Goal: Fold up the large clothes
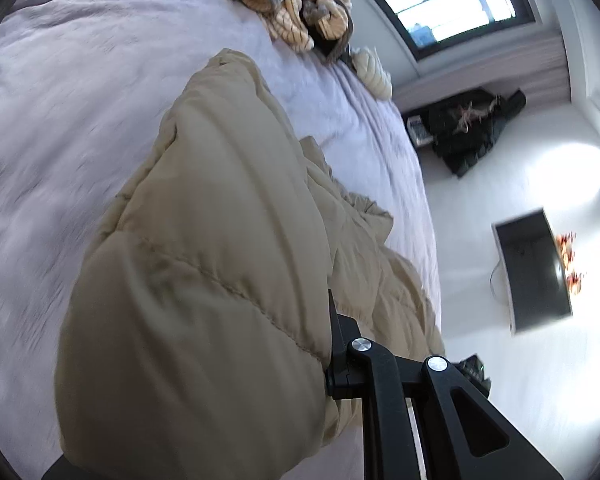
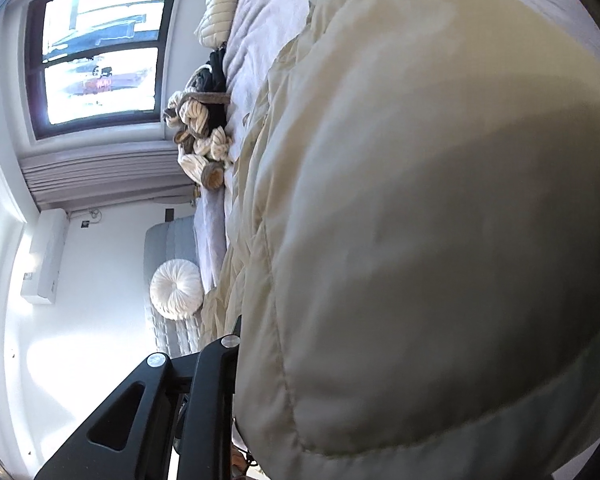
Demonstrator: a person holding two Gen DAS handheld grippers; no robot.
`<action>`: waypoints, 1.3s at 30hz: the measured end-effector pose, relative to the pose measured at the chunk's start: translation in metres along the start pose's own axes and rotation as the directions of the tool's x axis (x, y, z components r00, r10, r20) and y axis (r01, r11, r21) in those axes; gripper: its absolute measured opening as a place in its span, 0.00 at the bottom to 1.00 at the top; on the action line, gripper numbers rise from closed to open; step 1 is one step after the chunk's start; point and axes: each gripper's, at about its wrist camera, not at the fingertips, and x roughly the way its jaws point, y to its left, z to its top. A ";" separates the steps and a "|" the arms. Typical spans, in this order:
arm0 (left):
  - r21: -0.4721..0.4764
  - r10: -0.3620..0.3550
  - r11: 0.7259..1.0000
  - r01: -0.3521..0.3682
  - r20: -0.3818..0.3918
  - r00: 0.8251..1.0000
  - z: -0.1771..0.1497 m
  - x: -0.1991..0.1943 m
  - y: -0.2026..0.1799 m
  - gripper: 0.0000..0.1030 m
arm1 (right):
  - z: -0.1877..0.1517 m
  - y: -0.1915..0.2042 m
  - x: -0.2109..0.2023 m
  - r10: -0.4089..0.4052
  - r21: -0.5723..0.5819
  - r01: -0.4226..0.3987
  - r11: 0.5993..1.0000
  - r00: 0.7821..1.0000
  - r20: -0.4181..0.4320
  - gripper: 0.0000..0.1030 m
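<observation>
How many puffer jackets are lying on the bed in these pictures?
1: a beige puffer jacket spread across the lilac bedspread, bulging before both cameras. The knitted pile near the window could hide more clothing.

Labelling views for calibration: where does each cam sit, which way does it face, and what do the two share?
Left wrist: on the left claw, looking along its fingers over the beige puffer coat it is shut on, across the bed toward the window; only black claw links show.
Right wrist: on the right claw, shut on the same coat, facing the window and wall; only claw links show.
Shared: coat, bed, window, knit pile.
</observation>
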 end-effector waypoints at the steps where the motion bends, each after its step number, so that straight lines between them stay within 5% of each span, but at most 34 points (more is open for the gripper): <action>1: -0.009 -0.004 1.000 0.003 -0.020 1.000 -0.010 -0.007 0.005 0.17 | -0.008 -0.003 -0.004 -0.003 0.007 0.003 1.000 1.000 0.000 0.21; 9: -0.027 0.046 0.998 -0.050 -0.146 0.988 -0.083 -0.055 0.050 0.17 | -0.087 -0.030 -0.040 -0.037 0.045 0.037 0.998 0.999 -0.003 0.21; 13: -0.031 0.120 0.991 -0.129 -0.196 0.973 -0.101 -0.051 0.075 0.18 | -0.081 -0.044 -0.030 -0.083 0.098 0.082 0.992 0.996 0.012 0.24; 16: -0.034 0.171 0.983 -0.182 -0.209 0.963 -0.110 -0.053 0.085 0.31 | -0.079 -0.050 -0.027 -0.115 0.113 0.112 0.987 0.993 0.019 0.29; 22: -0.009 0.310 0.947 -0.320 -0.219 0.925 -0.106 -0.066 0.074 0.47 | -0.077 -0.028 -0.042 -0.221 0.115 0.219 0.969 0.975 0.005 0.45; 26: 0.045 0.376 0.926 -0.375 -0.195 0.906 -0.105 -0.090 0.065 0.47 | -0.080 -0.012 -0.052 -0.269 0.100 0.267 0.958 0.963 0.008 0.49; 39: 0.113 0.458 0.887 -0.448 -0.086 0.885 -0.085 -0.134 0.042 0.47 | -0.132 -0.001 -0.063 -0.331 0.130 0.330 0.935 0.944 -0.015 0.51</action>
